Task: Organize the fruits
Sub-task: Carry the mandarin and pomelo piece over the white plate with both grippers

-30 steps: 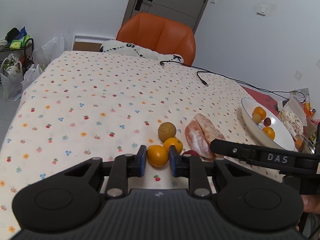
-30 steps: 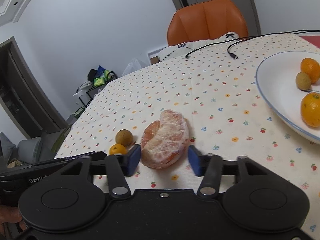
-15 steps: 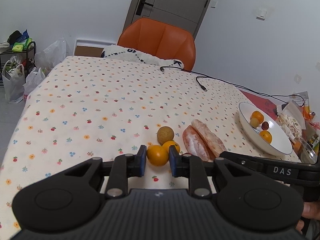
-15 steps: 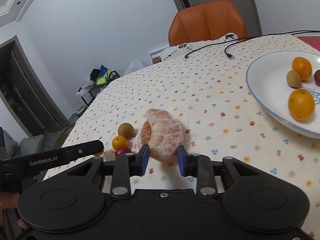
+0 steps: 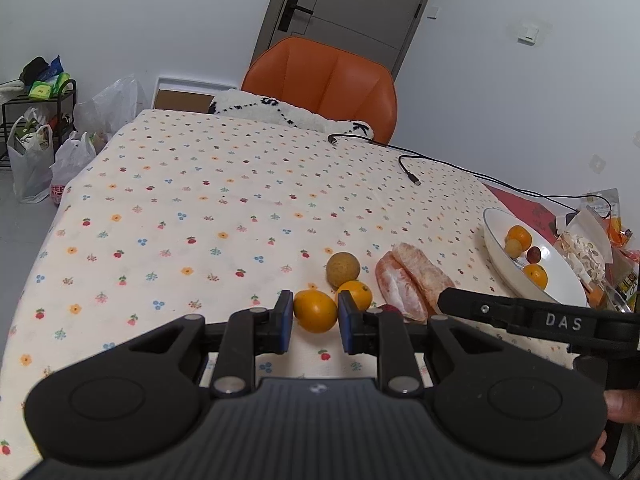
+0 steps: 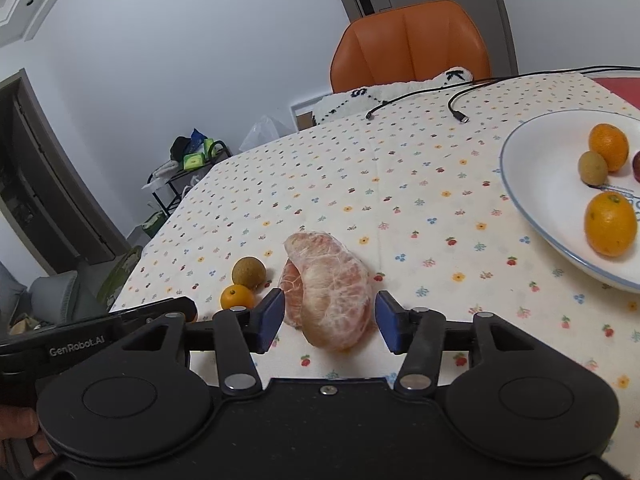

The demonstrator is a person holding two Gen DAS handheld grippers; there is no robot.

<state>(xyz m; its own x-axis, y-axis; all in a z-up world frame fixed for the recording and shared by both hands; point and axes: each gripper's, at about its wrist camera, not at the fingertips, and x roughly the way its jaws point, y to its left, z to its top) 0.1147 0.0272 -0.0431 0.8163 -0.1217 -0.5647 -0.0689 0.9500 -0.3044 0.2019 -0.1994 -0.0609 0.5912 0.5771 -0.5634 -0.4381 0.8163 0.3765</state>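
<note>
My left gripper [image 5: 315, 322] is shut on a small orange [image 5: 315, 312] just above the flowered tablecloth. Right behind it lie a second orange [image 5: 356, 294], a round brownish fruit [image 5: 343, 270] and a small red fruit [image 5: 388, 308]. Two peeled pomelo pieces [image 5: 412, 284] rest on the cloth to the right. My right gripper [image 6: 330, 322] stands open around the nearer pomelo piece [image 6: 332, 300], its pads close to both sides. The white plate [image 6: 540, 172] at the right holds two oranges, a brownish fruit and a red one.
Black cables [image 5: 412, 172] trail across the far right of the table. An orange chair [image 5: 324, 80] with a white cushion stands at the far edge. Snack packets [image 5: 588, 248] crowd the right edge beyond the plate. Bags and a rack sit on the floor at the left.
My right gripper narrowed half a second ago and has now widened again, moving closer so the pomelo piece sits between its pads. The left gripper keeps hold of the orange.
</note>
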